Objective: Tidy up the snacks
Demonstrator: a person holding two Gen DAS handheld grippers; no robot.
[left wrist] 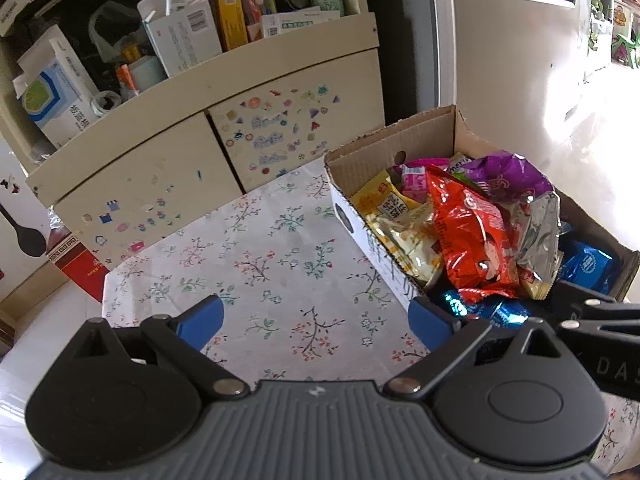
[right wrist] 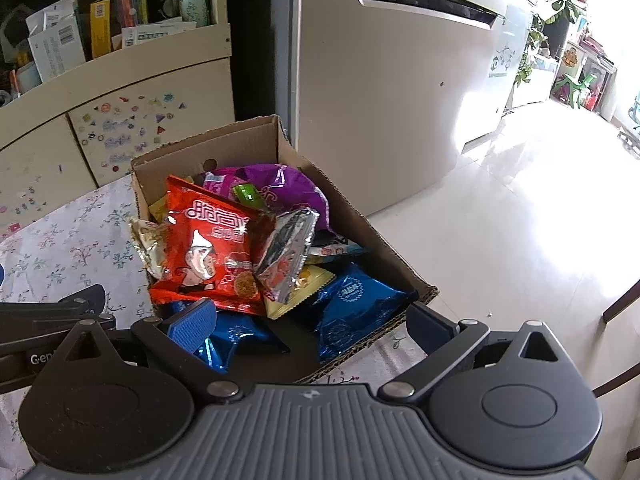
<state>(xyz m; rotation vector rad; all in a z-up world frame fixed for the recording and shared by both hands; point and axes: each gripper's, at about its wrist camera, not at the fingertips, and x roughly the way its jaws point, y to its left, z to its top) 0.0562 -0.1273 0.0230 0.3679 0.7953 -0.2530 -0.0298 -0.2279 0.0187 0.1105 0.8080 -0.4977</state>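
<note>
Cardboard box (right wrist: 352, 216) of snack packets (right wrist: 208, 248) sat centre frame on the floral worktop (left wrist: 256, 248). Right gripper (right wrist: 312, 328) hung spread wide, empty, over its near corner; left gripper (left wrist: 316, 320) likewise wide, empty, box upper right.

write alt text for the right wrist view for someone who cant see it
An open brown cardboard box full of snack packets sits on a floral tablecloth, with a shiny red foil packet on top and crinkly blue foil packets nearer the camera. The right claw, open and empty, hovers at the box's near end.
</note>
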